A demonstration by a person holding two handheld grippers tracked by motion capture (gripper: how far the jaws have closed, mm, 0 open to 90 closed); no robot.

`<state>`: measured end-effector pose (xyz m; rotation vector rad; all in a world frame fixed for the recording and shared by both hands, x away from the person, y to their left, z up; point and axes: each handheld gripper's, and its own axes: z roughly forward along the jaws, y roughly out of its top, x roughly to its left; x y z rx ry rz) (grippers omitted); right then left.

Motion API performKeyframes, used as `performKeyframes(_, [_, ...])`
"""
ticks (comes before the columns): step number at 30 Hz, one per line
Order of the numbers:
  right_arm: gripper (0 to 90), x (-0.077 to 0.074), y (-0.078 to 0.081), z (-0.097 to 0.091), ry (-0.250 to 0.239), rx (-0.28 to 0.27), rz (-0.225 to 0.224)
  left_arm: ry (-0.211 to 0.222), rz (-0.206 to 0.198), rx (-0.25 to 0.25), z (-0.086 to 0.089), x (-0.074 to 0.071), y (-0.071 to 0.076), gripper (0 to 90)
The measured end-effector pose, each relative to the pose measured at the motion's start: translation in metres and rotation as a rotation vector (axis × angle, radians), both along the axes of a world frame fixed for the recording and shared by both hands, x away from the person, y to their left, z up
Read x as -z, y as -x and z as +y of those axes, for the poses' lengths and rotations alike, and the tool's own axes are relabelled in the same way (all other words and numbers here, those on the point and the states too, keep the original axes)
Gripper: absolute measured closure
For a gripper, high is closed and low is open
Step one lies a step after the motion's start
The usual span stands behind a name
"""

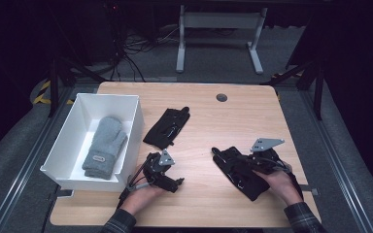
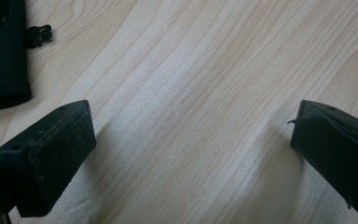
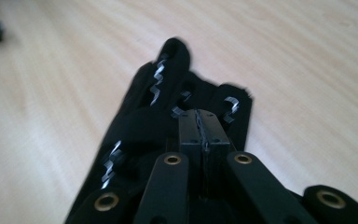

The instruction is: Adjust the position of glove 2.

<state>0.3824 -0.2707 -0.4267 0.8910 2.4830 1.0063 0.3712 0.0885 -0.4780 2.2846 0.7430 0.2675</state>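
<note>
Two black gloves: one black glove [image 1: 167, 127] lies flat near the table's middle, the other black glove [image 1: 240, 174] lies toward the near right edge; one grey mitten [image 1: 105, 146] rests inside one white bin [image 1: 135, 127] at the left. Two handheld grippers, namely one left gripper [image 1: 178, 182] and one right gripper [image 1: 245, 162], each topped by one grey three-cornered plate; one wooden table [image 1: 213, 204] with one round grommet hole [image 1: 221, 97] near its far edge

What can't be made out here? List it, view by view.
- Right gripper view: blur hides whether the shut right hand-held gripper pinches the black glove.
- Left gripper view: second black glove cut off by the left edge.
- High view: label on the grey mitten too small to read.
</note>
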Motion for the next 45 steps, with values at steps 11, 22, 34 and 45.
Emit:
performKeyframes(11, [90.0, 0.014, -0.036, 0.006, 0.020, 0.027, 0.029, 0.000, 0.000, 0.001, 0.000, 0.000, 0.000, 0.2])
performKeyframes(22, [90.0, 0.019, -0.036, -0.008, 0.080, 0.080, 0.043, 0.000, -0.001, 0.001, 0.000, 0.000, 0.000, 0.2])
performKeyframes(34, [90.0, 0.015, -0.013, -0.039, 0.088, 0.137, 0.066, 0.000, -0.001, 0.001, 0.000, 0.000, 0.000, 0.2])
performKeyframes(45, [60.7, 0.006, -0.005, -0.047, 0.000, 0.168, -0.003, 0.000, -0.001, 0.001, 0.000, 0.000, 0.000, 0.2])
